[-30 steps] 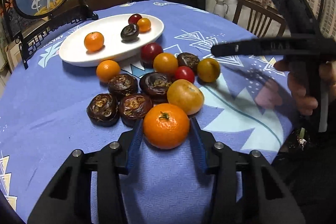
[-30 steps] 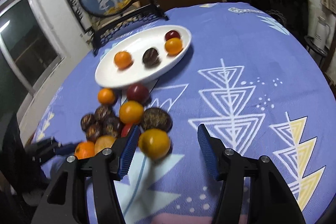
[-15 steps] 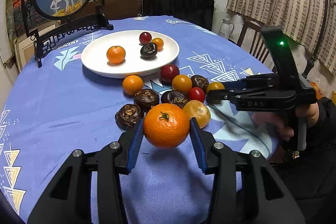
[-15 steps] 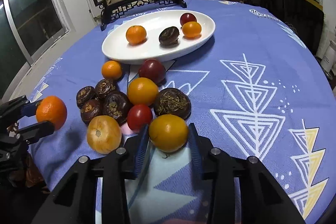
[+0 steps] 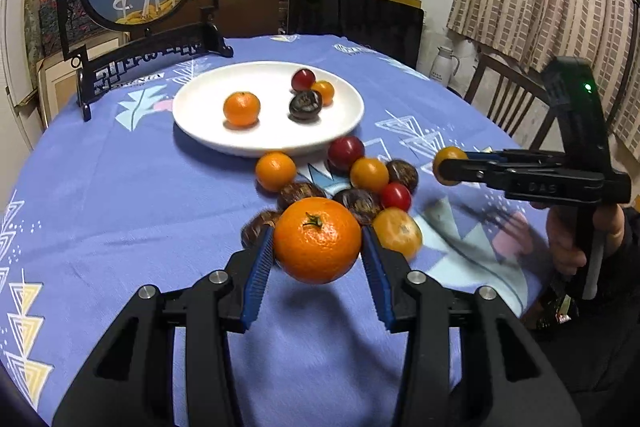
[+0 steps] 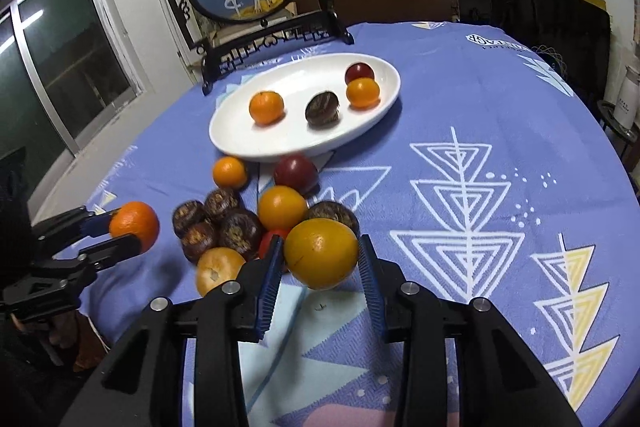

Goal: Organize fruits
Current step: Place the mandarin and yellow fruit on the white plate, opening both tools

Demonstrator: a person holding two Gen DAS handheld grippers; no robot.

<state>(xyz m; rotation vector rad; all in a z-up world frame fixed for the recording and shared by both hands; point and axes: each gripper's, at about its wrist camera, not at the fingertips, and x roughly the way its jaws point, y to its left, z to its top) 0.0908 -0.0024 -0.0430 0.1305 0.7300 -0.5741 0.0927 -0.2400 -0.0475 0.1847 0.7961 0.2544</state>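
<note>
Fruits cluster mid-tabletop beside the white plate (image 5: 208, 131); the left gripper (image 5: 317, 251) clamps a mandarin (image 5: 317, 239) above the cloth, the right gripper (image 6: 320, 259) clamps a yellow-orange fruit (image 6: 321, 253).

Half hidden behind the mandarin (image 5: 317, 239) in the left wrist view: two dark wrinkled fruits (image 5: 256, 229), smeared by motion. Barely showing in the right wrist view: a red tomato (image 6: 269, 242), tucked behind the left finger (image 6: 269, 275) of the right hand-held gripper (image 6: 320, 281). Cut off by the frame's left edge: the hand (image 6: 56, 331) on the left hand-held gripper (image 6: 132, 233) (dark, indistinct). Too small to read: lettering on the tablecloth (image 6: 491, 41).
</note>
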